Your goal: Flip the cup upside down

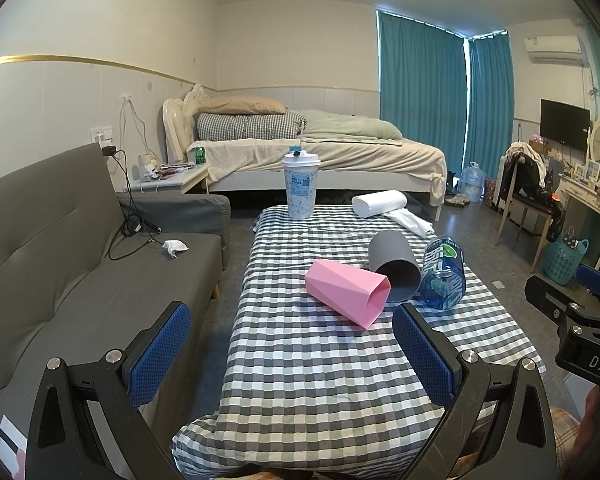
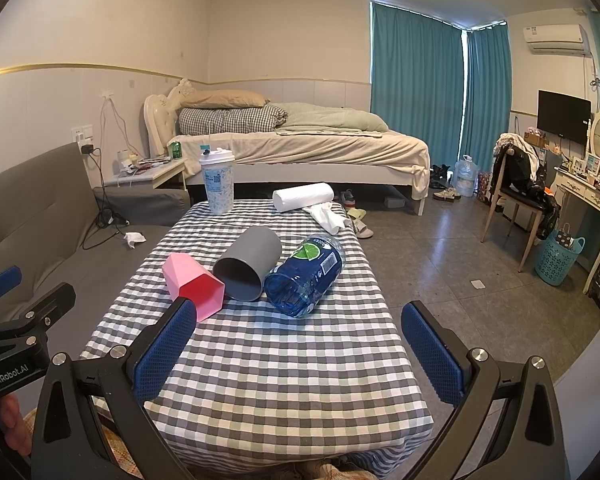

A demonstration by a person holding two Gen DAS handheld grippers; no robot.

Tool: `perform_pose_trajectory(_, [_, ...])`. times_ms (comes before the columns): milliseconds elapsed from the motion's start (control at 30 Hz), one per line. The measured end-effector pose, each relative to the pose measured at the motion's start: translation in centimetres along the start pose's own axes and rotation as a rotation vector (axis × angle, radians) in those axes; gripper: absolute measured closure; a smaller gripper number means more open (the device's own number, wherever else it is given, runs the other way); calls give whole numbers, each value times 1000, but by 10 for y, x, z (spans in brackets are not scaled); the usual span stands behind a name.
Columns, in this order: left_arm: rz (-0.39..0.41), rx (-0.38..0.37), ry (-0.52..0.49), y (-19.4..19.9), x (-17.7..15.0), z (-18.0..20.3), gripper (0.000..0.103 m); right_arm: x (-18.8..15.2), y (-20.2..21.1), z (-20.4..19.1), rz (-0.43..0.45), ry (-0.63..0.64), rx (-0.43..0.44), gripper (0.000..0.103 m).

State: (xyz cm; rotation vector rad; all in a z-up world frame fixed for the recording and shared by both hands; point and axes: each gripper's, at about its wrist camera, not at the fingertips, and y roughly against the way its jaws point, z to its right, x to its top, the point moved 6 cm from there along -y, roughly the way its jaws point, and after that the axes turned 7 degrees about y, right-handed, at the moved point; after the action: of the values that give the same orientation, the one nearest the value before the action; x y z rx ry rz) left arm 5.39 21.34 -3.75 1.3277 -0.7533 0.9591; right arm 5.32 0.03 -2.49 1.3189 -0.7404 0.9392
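A pink faceted cup [image 1: 346, 292] [image 2: 194, 286] lies on its side on the checked table [image 1: 300, 380] [image 2: 280, 360], mouth toward me. A grey cup [image 1: 394, 266] [image 2: 248, 264] lies on its side just right of it, touching it. A blue cut-off bottle cup [image 1: 444, 274] [image 2: 306, 276] lies on its side to the right of the grey cup. My left gripper [image 1: 292, 352] is open and empty, over the table's near end, short of the cups. My right gripper [image 2: 296, 344] is open and empty, also short of the cups.
A tall white lidded drink cup [image 1: 300, 186] [image 2: 218, 182] stands at the table's far left. A white paper roll [image 1: 380, 202] [image 2: 302, 196] lies at the far edge. A grey sofa [image 1: 80, 260] flanks the table's left. A chair [image 2: 516, 204] and bed [image 2: 300, 148] stand beyond.
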Motion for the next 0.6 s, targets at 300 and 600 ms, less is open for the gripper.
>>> perform_pose_trajectory(300, [-1, 0, 2, -1, 0, 0, 0, 1, 2, -1, -1, 1, 0, 0])
perform_pose_trajectory(600, [-1, 0, 2, 0, 0, -1, 0, 1, 1, -2, -1, 2, 1, 0])
